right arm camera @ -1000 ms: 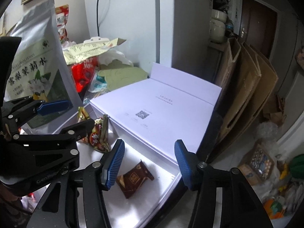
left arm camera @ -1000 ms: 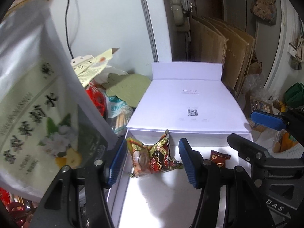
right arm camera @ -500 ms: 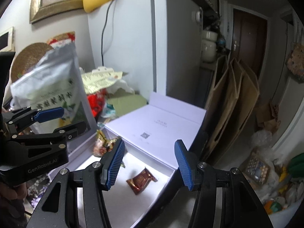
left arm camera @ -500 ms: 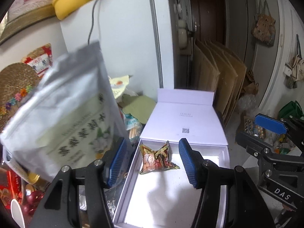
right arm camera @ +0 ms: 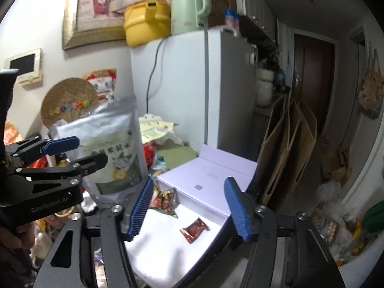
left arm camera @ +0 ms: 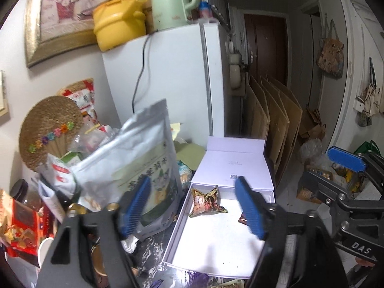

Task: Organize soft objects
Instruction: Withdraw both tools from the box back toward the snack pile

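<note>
A white box [left arm camera: 216,247] lies with its lid [left arm camera: 234,168] folded back. Inside are a gold-and-red snack packet [left arm camera: 207,201] [right arm camera: 163,200] at the far left corner and a small brown packet [right arm camera: 195,229], half hidden behind a finger in the left wrist view. My left gripper [left arm camera: 193,187] [right arm camera: 81,152] hovers above the box, its jaws opening with nothing between them. My right gripper [right arm camera: 189,182] [left arm camera: 328,168] hangs beside it on the right, jaws also opening and holding nothing. A silver tea pouch [left arm camera: 134,158] [right arm camera: 112,148] stands upright left of the box.
A white fridge [left arm camera: 168,84] stands behind the box, with a yellow pot [left arm camera: 117,21] and a green kettle [left arm camera: 172,2] on top. Cardboard sheets [left arm camera: 271,124] lean to its right. Packets, a woven fan [left arm camera: 50,129] and jars crowd the left. Bags litter the floor at right.
Both grippers have risen and drawn back from the box, so the fridge top and wall now show. Both pairs of jaws stand wider. The two packets lie where they were.
</note>
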A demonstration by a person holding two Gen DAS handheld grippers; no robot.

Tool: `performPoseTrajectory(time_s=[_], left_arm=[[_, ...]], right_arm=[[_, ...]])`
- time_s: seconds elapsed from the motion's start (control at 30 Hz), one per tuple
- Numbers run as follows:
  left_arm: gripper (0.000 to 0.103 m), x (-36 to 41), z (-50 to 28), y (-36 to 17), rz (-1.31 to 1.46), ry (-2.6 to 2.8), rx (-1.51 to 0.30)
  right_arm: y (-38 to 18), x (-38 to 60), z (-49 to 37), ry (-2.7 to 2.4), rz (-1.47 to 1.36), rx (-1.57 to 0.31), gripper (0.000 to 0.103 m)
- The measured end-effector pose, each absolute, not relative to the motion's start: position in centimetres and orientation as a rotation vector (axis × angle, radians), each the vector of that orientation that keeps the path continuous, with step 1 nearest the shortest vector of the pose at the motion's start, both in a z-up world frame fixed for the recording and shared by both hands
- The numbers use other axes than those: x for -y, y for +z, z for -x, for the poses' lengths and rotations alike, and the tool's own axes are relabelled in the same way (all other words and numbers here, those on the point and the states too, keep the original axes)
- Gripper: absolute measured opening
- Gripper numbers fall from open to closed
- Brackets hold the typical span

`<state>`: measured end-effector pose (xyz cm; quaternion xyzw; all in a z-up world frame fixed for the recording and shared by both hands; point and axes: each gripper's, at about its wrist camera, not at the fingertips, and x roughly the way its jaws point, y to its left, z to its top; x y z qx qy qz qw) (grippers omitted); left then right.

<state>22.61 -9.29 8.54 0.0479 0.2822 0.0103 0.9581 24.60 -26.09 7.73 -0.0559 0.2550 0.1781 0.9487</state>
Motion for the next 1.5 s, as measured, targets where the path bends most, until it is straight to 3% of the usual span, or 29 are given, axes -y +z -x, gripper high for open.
performPoseTrajectory(time_s=[0.5, 1.5], left_arm=[[0.083, 7.9, -14.8, 10.4, -0.077, 0.053, -0.512], [0.083, 3.1, -2.0, 2.3, 0.075, 0.121, -0.641]], right_arm=[[10.9, 25.8, -17.1, 0.404, 0.147, -0.418, 0.089], [2.7, 21.8, -7.8, 0.616, 0.17, -0.516, 0.09]])
